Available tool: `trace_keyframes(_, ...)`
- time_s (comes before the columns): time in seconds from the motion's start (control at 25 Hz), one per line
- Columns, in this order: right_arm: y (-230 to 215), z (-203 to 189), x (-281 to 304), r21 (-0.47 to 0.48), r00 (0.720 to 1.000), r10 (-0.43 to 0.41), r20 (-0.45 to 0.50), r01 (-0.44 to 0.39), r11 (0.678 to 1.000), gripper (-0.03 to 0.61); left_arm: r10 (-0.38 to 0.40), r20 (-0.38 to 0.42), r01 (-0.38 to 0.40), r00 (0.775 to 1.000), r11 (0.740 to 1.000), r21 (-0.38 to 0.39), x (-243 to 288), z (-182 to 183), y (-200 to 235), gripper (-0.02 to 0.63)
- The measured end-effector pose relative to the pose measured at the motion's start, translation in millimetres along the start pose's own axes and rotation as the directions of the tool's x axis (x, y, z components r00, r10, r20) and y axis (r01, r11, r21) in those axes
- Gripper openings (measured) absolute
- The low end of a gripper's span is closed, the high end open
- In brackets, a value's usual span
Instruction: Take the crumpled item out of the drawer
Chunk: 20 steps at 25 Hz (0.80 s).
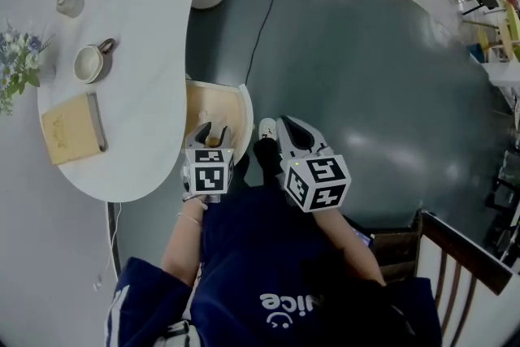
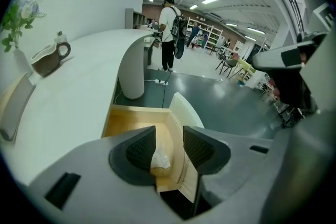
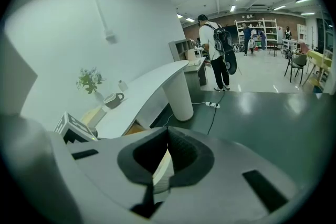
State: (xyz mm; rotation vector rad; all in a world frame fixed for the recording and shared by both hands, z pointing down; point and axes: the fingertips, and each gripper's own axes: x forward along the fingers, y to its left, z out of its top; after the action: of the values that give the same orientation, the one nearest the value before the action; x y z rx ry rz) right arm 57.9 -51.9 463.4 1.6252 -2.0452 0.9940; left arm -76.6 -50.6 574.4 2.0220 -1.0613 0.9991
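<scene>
The drawer [image 1: 241, 106] stands pulled out from under the near edge of the curved white table [image 1: 146, 28], its pale wooden inside open to view. The crumpled item [image 2: 160, 161], a small white wad, lies on the drawer's floor at its near end, close to the inner wall behind the white front. The left gripper [image 1: 213, 132] hangs over that end of the drawer, and in its own view the left gripper's [image 2: 169, 136] jaws stand moderately apart with the wad showing low in the gap between them; the pads do not press on it (it sits nearer the left pad). The right gripper [image 1: 286, 122] is held just beside the drawer front, over the dark floor, and the right gripper view shows its [image 3: 167, 134] jaw tips meeting with nothing held. Farther along the tabletop, toward its left edge, sit a mug [image 1: 89, 63], a book [image 1: 71, 126] and some flowers [image 1: 16, 61].
</scene>
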Motion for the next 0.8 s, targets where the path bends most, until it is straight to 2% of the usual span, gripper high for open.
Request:
trace_keyframes(0.12,-9,2,6,0.009,1.0,0.015,-0.019,-0.015,1.0,0.007,0.023,-0.031,-0.024,0.999,1.0,-0.009,17,-2,5,0.155)
trace_keyframes(0.32,-22,-4,14,0.02,0.998,0.029,-0.056,-0.028,0.999,0.008,0.041,-0.081,-0.046,0.996,0.997,-0.068,44,-9,18,0.163)
trace_keyframes(0.56,-29,-5,28,0.027,0.996,0.045,-0.08,-0.043,0.999,0.008,0.057,-0.157,-0.062,0.986,0.998,-0.027,66,-21,33,0.179)
trace_keyframes(0.8,-38,-3,37,0.034,0.995,0.057,-0.084,-0.054,0.998,0.008,0.04,-0.264,-0.039,0.964,0.999,0.009,86,-42,38,0.21)
